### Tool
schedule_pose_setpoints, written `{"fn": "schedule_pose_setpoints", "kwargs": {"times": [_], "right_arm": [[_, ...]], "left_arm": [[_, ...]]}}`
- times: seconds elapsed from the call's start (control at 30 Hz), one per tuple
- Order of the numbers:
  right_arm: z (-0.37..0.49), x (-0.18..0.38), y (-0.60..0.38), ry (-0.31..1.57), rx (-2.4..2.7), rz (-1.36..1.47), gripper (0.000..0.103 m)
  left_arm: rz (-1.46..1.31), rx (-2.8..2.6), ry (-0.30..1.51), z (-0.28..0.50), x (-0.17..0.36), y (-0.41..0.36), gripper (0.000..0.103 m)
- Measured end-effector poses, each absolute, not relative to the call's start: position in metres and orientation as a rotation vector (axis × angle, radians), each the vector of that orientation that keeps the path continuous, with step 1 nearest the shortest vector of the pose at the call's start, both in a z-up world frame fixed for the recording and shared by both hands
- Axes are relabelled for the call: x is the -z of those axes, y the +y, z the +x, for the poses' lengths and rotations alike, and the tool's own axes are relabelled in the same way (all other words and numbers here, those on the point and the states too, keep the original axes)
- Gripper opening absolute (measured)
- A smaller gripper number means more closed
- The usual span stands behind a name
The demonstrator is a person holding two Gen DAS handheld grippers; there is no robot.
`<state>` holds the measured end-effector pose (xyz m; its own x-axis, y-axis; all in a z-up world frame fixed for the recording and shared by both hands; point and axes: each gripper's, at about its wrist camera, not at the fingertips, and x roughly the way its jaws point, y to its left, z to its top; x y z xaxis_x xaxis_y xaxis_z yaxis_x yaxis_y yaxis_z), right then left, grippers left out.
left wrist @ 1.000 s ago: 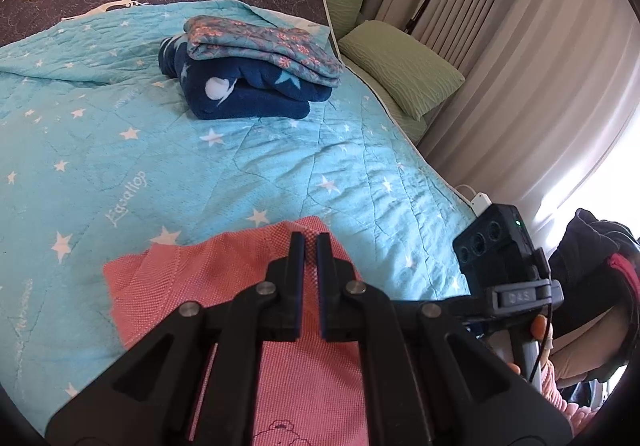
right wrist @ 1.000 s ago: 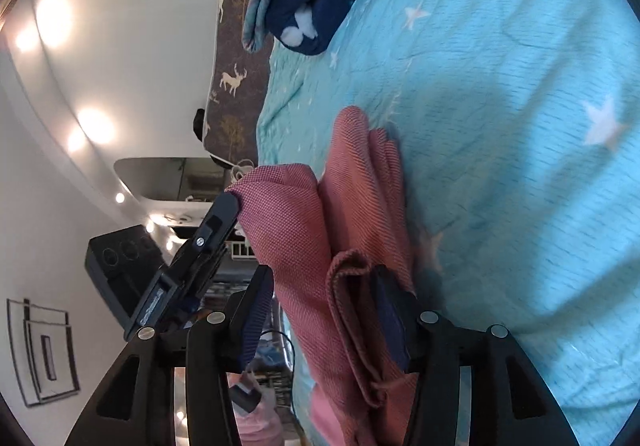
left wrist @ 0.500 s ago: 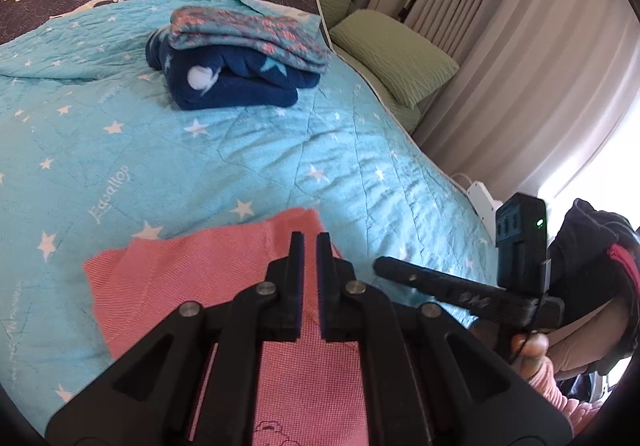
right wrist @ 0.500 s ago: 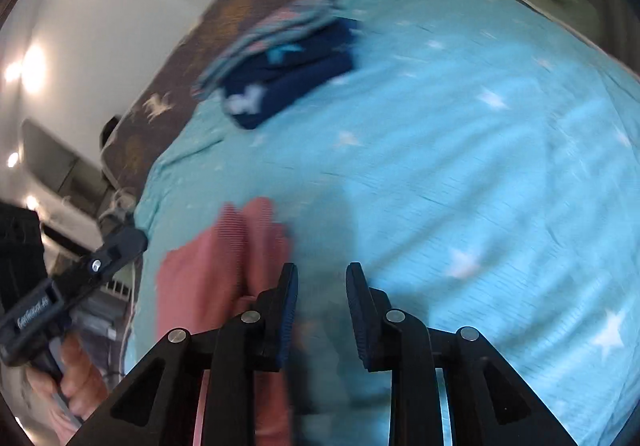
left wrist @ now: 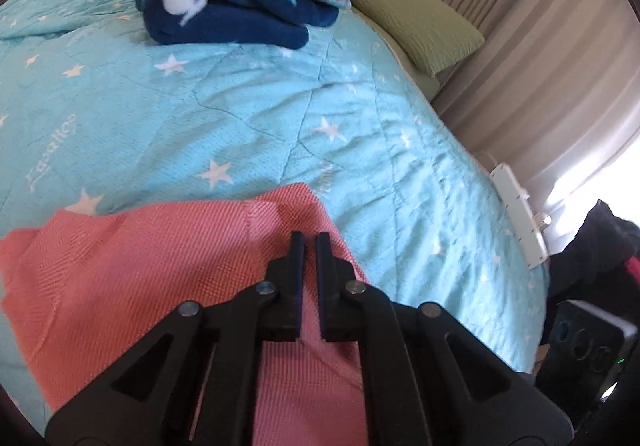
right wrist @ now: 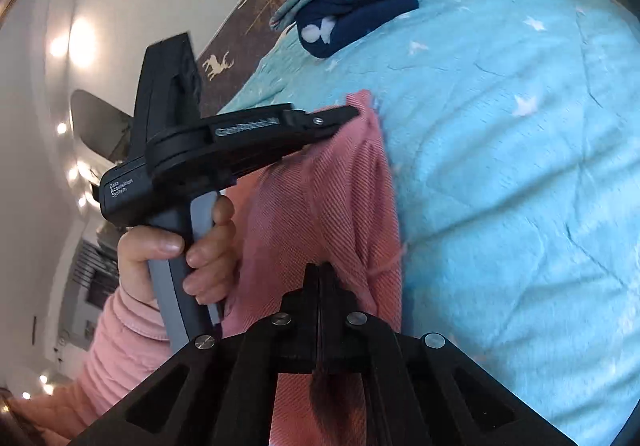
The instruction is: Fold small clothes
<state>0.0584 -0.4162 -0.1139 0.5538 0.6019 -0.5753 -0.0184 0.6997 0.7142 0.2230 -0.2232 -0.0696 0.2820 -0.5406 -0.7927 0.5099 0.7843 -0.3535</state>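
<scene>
While its jaws have just been closing and now meet with nothing visibly caught between the tips, the right gripper (right wrist: pixel 320 274) sits over the near part of the pink knit garment (right wrist: pixel 320 206), which lies on the turquoise star-print quilt (right wrist: pixel 500 166). The left gripper (left wrist: pixel 310 246) has only a narrow slit between its fingers – pink fabric shows through the slit, but whether any of it is pinched I cannot tell. In the right wrist view that left gripper (right wrist: pixel 340 116) is seen from the side, its tip at the garment's far edge, with the person's hand (right wrist: pixel 192 242) wrapped round the grey handle and a pink ribbed sleeve (right wrist: pixel 120 346) behind it. The garment looks partly doubled over, with a raised fold running along its length. Farther up the bed a stack of folded clothes (left wrist: pixel 236 6) rests on the quilt – a navy piece beneath a patterned teal one. Beside the bed are green pillows (left wrist: pixel 416 22), pale curtains (left wrist: pixel 540 58) and a white power strip (left wrist: pixel 520 214)
</scene>
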Motion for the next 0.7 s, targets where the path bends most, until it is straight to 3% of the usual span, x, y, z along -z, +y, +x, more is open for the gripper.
{"fn": "schedule_pose_setpoints", "kwargs": {"times": [0.1, 0.17, 0.2, 0.27, 0.33, 0.4, 0.43, 0.7], "right_arm": [[0.046, 0.1, -0.417, 0.928, -0.41, 0.658, 0.003], [0.04, 0.09, -0.415, 0.919, -0.398, 0.617, 0.009], [0.036, 0.084, -0.416, 0.902, -0.381, 0.596, 0.016], [0.031, 0.074, -0.42, 0.864, -0.32, 0.55, 0.029], [0.032, 0.068, -0.424, 0.843, -0.275, 0.517, 0.053], [0.044, 0.067, -0.421, 0.84, -0.269, 0.505, 0.073], [0.049, 0.068, -0.419, 0.851, -0.293, 0.505, 0.078], [0.106, 0.094, -0.417, 0.991, -0.38, 0.586, 0.078]], "left_arm": [[-0.055, 0.693, 1.016, 0.207, 0.042, -0.194, 0.033], [-0.064, 0.67, 0.917, 0.187, 0.019, -0.164, 0.068], [-0.061, 0.643, 0.867, 0.176, 0.011, -0.151, 0.072], [-0.043, 0.591, 0.79, 0.156, 0.002, -0.123, 0.079], [-0.028, 0.54, 0.78, 0.144, 0.006, -0.1, 0.085], [-0.029, 0.508, 0.814, 0.142, 0.02, -0.085, 0.085], [-0.038, 0.491, 0.846, 0.144, 0.028, -0.079, 0.085], [-0.14, 0.492, 0.977, 0.156, 0.066, -0.068, 0.085]]}}
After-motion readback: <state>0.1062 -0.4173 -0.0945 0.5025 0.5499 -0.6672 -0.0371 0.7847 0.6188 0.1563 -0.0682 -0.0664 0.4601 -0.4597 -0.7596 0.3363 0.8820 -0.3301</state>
